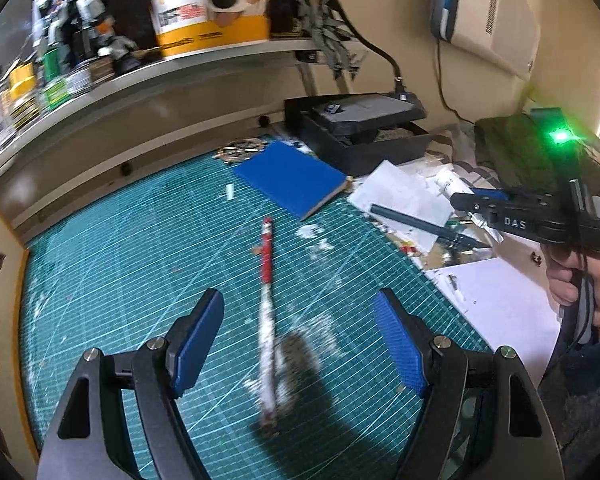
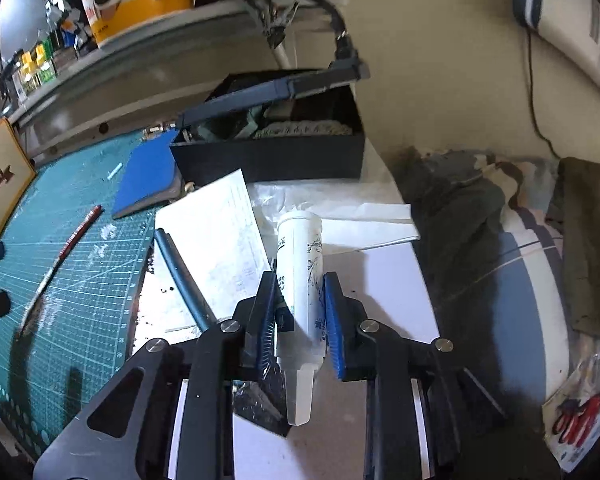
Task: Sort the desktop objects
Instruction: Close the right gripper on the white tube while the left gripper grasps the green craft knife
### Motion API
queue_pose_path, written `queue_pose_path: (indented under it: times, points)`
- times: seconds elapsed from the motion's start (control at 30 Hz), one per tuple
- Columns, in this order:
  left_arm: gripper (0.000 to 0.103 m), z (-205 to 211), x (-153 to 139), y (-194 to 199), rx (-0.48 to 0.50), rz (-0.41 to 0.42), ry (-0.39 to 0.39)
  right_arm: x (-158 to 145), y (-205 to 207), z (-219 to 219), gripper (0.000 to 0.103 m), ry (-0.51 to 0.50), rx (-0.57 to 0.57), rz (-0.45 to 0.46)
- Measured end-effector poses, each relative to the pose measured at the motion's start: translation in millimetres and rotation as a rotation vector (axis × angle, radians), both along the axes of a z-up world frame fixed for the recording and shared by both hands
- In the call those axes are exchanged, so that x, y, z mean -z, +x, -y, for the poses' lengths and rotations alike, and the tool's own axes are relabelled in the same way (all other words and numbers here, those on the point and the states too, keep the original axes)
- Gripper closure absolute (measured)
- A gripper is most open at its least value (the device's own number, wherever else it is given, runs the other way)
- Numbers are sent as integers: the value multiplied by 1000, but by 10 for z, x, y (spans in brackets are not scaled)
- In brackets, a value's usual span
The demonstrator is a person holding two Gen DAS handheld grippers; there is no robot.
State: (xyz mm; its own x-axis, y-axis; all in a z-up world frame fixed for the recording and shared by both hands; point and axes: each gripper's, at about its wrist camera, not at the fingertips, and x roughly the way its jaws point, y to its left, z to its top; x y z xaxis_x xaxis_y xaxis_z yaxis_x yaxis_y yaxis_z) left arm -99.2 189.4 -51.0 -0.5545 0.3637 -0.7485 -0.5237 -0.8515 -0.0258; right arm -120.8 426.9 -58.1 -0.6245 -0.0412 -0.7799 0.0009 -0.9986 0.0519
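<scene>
- Left tool (image 1: 298, 338) hangs over the teal cutting mat (image 1: 140, 260), its ribbed blue pads (image 1: 198, 336) spread wide with nothing touching them.
- Between those pads on the mat lies a long thin pen (image 1: 267, 312): red upper half, white paint-flecked lower half, tip toward 12 o'clock.
- The mat is rubbery, ruled in a fine pale grid, speckled with white scraps and scored lines.
- At 12 o'clock from the pen, a flat blue notebook (image 1: 292, 178) with a tan page edge sits on the mat.
- Behind the notebook, toward 1 o'clock, a black rectangular box (image 1: 364, 148) stands open, with a dark slab resting across its top.
- Right tool (image 2: 298, 312) stands narrow, both blue pads pressed on a white plastic tube (image 2: 300, 264): cylindrical, printed with dark markings, wide flat end at 12 o'clock, tapered translucent nozzle at 6 o'clock.
- No earlier view here, so only the present grip can be called: pads on the tube's sides.
- At 9 o'clock from the tube, a slim dark matte pen (image 2: 180, 268) lies slantwise over loose white sheets (image 2: 216, 224) on the bench.
- At 3 o'clock of the right view, rumpled olive cloth (image 2: 588, 240).
- In the left view the right tool shows at 3 o'clock, a hand (image 1: 588, 284) round its black grip.
</scene>
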Motion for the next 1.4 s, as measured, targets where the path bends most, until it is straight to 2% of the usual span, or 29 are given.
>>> queue_pose_path:
  times: [0.13, 0.27, 0.33, 0.4, 0.43, 0.57, 0.63, 0.7, 0.87, 0.93, 0.97, 1.03, 1.1, 1.17, 1.27, 1.3, 1.33, 1.4]
  points:
    - [25, -303, -36, -8, 109, -60, -65, -156, 187, -67, 81, -15, 0, -40]
    - [25, -722, -78, 83, 371, -234, -260, -308, 405, -137, 81, -22, -1, -73]
    - [25, -857, -70, 84, 509, -262, -313, -370, 516, -177, 81, -26, -2, -87]
    - [25, -1006, -31, 47, 667, -259, -337, -402, 616, -220, 81, -35, -2, -94]
    - [25, -1068, -8, 27, 716, -253, -346, -417, 665, -243, 81, -40, -1, -96]
    - [25, -1319, 144, -54, 941, -174, -395, -432, 800, -319, 81, -75, -4, -105]
    - [35, -1414, 232, -83, 1047, -160, -457, -440, 844, -348, 81, -84, -8, -103]
    - [35, -1501, 234, -157, 1127, -155, -493, -457, 858, -372, 81, -90, -15, -104]
    - [36, -1655, 306, -317, 1264, -116, -600, -488, 858, -418, 81, -114, -38, -99]
    - [38, -1692, 304, -332, 1323, -134, -613, -492, 865, -420, 81, -119, -39, -95]
    - [39, -1710, 305, -348, 1350, -116, -613, -495, 868, -421, 81, -121, -39, -94]
    - [58, -1746, 311, -399, 1395, -27, -600, -490, 859, -411, 81, -124, -40, -86]
    - [66, -1788, 319, -502, 1418, 99, -554, -483, 849, -389, 81, -118, -39, -77]
    - [67, -1822, 322, -610, 1404, 184, -493, -480, 834, -357, 81, -114, -43, -70]
    - [70, -1799, 316, -685, 1360, 214, -419, -474, 805, -320, 81, -120, -48, -65]
    - [74, -1781, 314, -707, 1337, 215, -392, -469, 789, -306, 81, -121, -50, -63]
    - [83, -1766, 309, -722, 1317, 204, -373, -461, 771, -294, 81, -120, -52, -59]
    - [90, -1730, 300, -734, 1272, 153, -346, -444, 735, -275, 81, -117, -53, -53]
